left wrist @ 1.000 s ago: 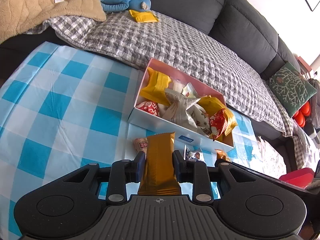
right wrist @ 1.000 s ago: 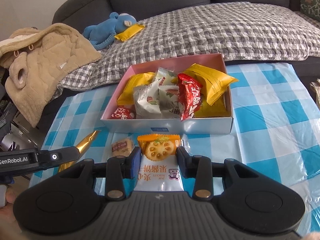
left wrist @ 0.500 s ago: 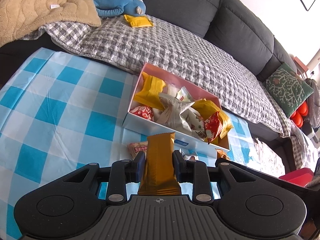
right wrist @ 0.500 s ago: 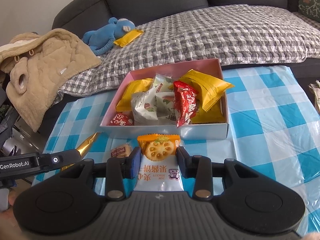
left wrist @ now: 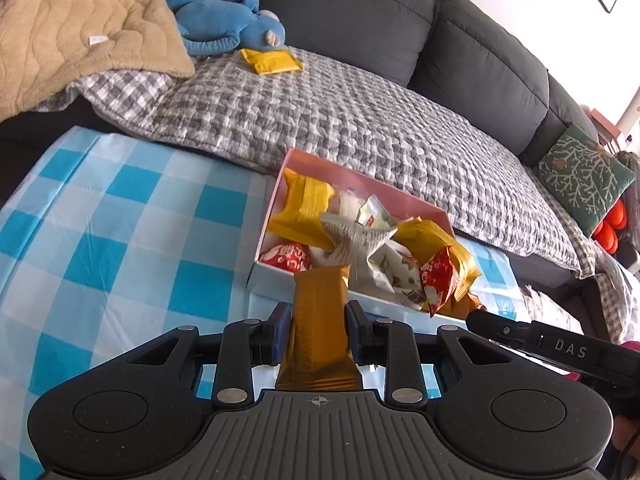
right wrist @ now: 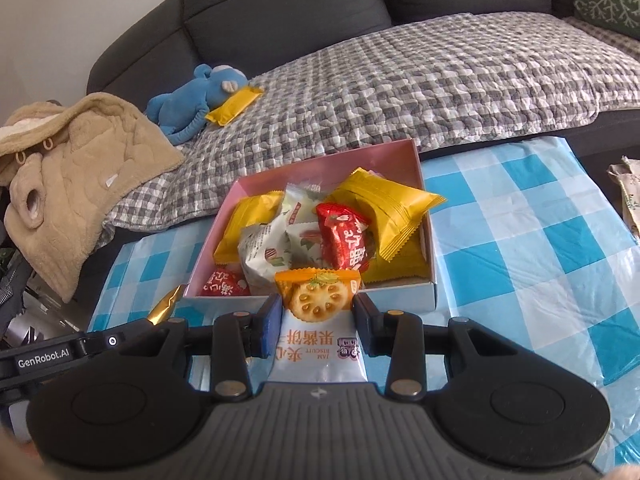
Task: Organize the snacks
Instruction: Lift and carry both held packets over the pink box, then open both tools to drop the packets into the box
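Note:
A pink-lined box [left wrist: 352, 174] [right wrist: 320, 160] on the blue checked tablecloth [left wrist: 120, 232] holds several snack packets, yellow, white and red. My left gripper [left wrist: 318, 328] is shut on a gold snack bar [left wrist: 318, 320], held above the table just short of the box's near wall. My right gripper [right wrist: 316, 316] is shut on a jam biscuit packet [right wrist: 318, 312] with an orange top, also just short of the near wall. The gold bar's tip [right wrist: 168, 306] shows at the left in the right wrist view.
A dark sofa [left wrist: 360, 12] with a grey checked quilt [left wrist: 320, 112] stands behind the table. On it lie a blue plush toy [left wrist: 224, 24], a yellow packet [left wrist: 272, 60], a tan blanket [left wrist: 60, 28] and a green cushion [left wrist: 584, 176].
Both grippers have risen and moved toward the box with their packets. The small packets on the cloth before the box have dropped out of sight behind the grippers.

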